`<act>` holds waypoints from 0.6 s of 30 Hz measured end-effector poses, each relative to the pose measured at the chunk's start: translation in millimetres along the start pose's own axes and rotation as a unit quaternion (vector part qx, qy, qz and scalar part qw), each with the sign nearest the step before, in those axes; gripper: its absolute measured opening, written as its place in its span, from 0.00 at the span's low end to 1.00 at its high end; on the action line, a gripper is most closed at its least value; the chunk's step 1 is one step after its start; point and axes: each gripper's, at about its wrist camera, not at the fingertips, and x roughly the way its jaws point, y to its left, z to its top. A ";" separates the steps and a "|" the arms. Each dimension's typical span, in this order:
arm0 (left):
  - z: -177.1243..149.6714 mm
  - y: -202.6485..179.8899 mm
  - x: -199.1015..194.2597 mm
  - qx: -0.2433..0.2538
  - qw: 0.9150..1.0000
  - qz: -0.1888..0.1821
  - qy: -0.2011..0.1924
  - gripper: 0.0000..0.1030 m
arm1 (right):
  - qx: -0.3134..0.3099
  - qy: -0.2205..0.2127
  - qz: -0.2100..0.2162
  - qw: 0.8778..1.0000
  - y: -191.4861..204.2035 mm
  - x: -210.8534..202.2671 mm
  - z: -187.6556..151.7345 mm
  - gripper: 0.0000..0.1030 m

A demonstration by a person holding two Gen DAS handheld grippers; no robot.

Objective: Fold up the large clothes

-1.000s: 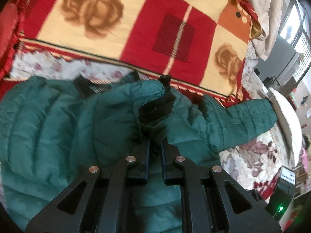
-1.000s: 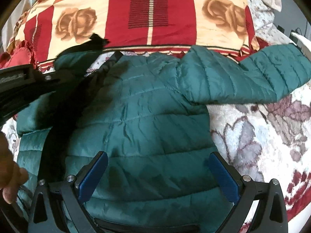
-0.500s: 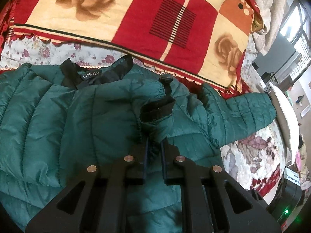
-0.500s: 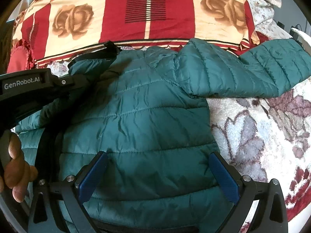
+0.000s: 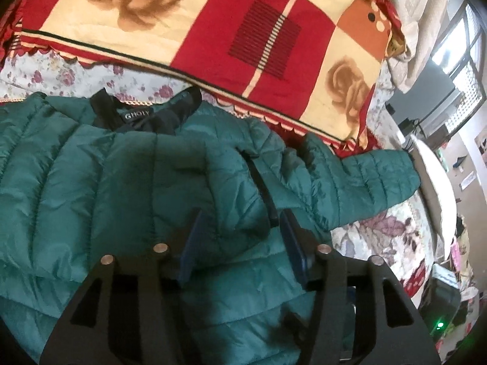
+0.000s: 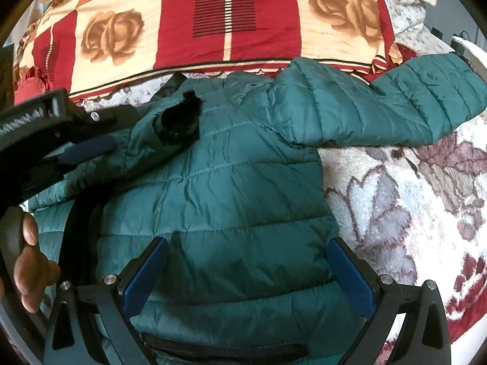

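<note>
A dark green quilted jacket (image 5: 115, 182) lies flat on the bed, its black collar (image 5: 146, 112) toward the far side. One sleeve is folded across the chest, its black cuff (image 6: 178, 118) lying on the body. The other sleeve (image 6: 395, 103) stretches out to the right. My left gripper (image 5: 240, 222) is open, its jaws apart over the folded sleeve, holding nothing; it also shows in the right wrist view (image 6: 88, 149). My right gripper (image 6: 248, 261) is wide open above the jacket's lower body (image 6: 231, 206).
A red and cream rose-patterned blanket (image 6: 225, 21) lies behind the jacket. A floral bedspread (image 6: 411, 200) is bare to the right. A white bed edge (image 5: 438, 188) and room clutter lie at the far right. A hand (image 6: 27, 261) shows at the lower left.
My left gripper opened and let go of the sleeve cuff, which now lies on the jacket's chest. The right gripper stayed open and nearly still.
</note>
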 end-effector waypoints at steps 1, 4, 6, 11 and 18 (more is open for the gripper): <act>0.7 0.8 -1.3 -0.003 1.000 -0.001 0.002 0.51 | 0.000 0.000 0.000 1.000 -0.2 -0.5 -0.3 1.00; 3.5 7.3 -12.9 -0.012 1.000 -0.007 0.007 0.51 | 0.006 -0.009 0.011 1.000 -1.7 -5.8 -1.0 1.00; 5.8 11.7 -27.1 -0.009 1.000 -0.006 -0.004 0.51 | 0.014 -0.016 0.026 0.999 -1.9 -11.0 -0.9 1.00; 7.5 37.1 -67.6 0.007 0.998 0.038 -0.043 0.51 | 0.010 -0.024 0.066 0.997 12.5 -17.5 7.7 1.00; -6.7 108.4 -108.8 -0.016 0.983 0.168 -0.074 0.51 | -0.007 -0.012 0.090 0.996 46.0 1.8 40.4 1.00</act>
